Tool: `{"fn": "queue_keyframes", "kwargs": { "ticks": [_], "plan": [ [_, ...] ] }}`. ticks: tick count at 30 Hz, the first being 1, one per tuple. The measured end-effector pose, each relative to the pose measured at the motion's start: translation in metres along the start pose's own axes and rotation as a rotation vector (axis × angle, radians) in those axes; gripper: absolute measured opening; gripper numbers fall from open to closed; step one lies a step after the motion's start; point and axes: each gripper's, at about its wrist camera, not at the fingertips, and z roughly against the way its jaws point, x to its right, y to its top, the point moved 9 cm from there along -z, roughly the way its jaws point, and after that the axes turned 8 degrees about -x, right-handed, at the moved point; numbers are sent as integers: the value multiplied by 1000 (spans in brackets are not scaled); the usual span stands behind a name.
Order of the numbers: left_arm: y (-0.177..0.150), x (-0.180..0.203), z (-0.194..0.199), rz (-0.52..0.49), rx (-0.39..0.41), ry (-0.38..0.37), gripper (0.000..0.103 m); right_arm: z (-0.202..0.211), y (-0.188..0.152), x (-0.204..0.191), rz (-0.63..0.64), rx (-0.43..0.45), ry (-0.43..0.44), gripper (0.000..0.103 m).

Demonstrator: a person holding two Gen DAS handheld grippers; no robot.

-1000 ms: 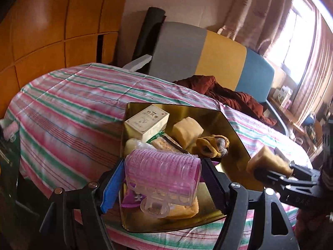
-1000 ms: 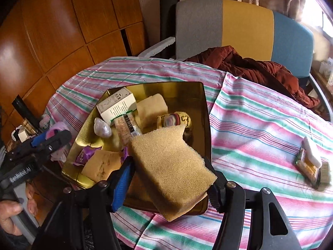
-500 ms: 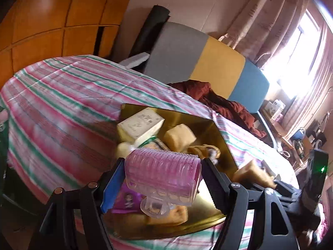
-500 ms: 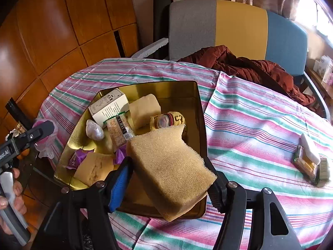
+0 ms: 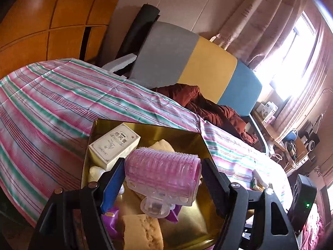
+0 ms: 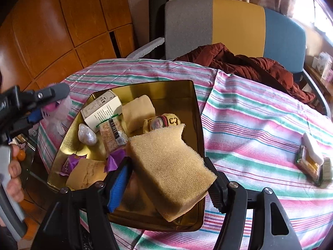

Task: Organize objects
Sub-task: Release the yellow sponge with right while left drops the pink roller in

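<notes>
Left gripper (image 5: pixel 163 184) had shifted vs 1 s earlier: tray (image 5: pixel 179 134) sat lower & closer in its view, more striped cloth (image 5: pixel 62 104) showing, and it was carrying a pink hair roller (image 5: pixel 164 176) w/ clear clip. Jaws stood wide but pressed on the roller's two ends, so held, not free. Right gripper (image 6: pixel 169 184) barely moved; jaws were opening slightly yet the big tan sponge (image 6: pixel 170 166) remained between them, tilted, hanging over the tray's near right corner. Pads looked still in contact. Probably it was poised there for a drop into the gold tray (image 6: pixel 197 125), where sorted stuff was collecting: white box (image 6: pixel 102 109), small sponge (image 6: pixel 138 112), snack bar (image 6: pixel 113 135), purple wrapper (image 6: pixel 71 163). Roller hovered at tray's left edge in right view, likely next in. Leftover packets (image 6: pixel 312 162) lay well apart on the desk, right side, not yet collected. Person's hand (image 6: pixel 13 175) gripped left handle.
</notes>
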Motion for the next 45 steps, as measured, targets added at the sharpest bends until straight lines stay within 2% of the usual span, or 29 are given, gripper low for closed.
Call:
{"fn": "queue_keyframes", "kwargs": {
  "ticks": [5,8,10,11,12,15,18,21,25,29,36,45],
  "plan": [
    [-17,-29,5,54,-32,15,74,-11,-7,-4,4,-20,22,68],
    [-16,-62,26,122,3,46,74,-14,-9,-4,2,-24,30,69],
    [-11,-87,46,178,40,71,74,-15,-9,-3,-3,-19,36,74],
    [-9,-97,55,197,58,87,74,-15,-8,-3,-7,-16,38,83],
    [-7,-104,62,206,73,105,74,-16,-8,-2,-13,-10,39,88],
    [-4,-116,73,217,100,132,74,-20,-10,-4,-20,-19,53,88],
    [-6,-108,70,192,94,127,74,-19,-11,-5,-28,-20,67,95],
    [-12,-87,57,150,59,75,74,-17,-11,-4,-36,-23,72,98],
    [-29,-62,37,106,-7,24,74,-11,-13,-2,-48,-17,64,99],
    [-49,-49,25,67,-71,15,74,-8,-16,-1,-53,-18,66,100],
    [-69,-52,14,52,-136,57,75,-10,-21,-3,-52,-32,70,100],
    [-61,-68,29,85,-84,110,75,-6,-22,-5,-58,-27,67,100]
  ]
}}
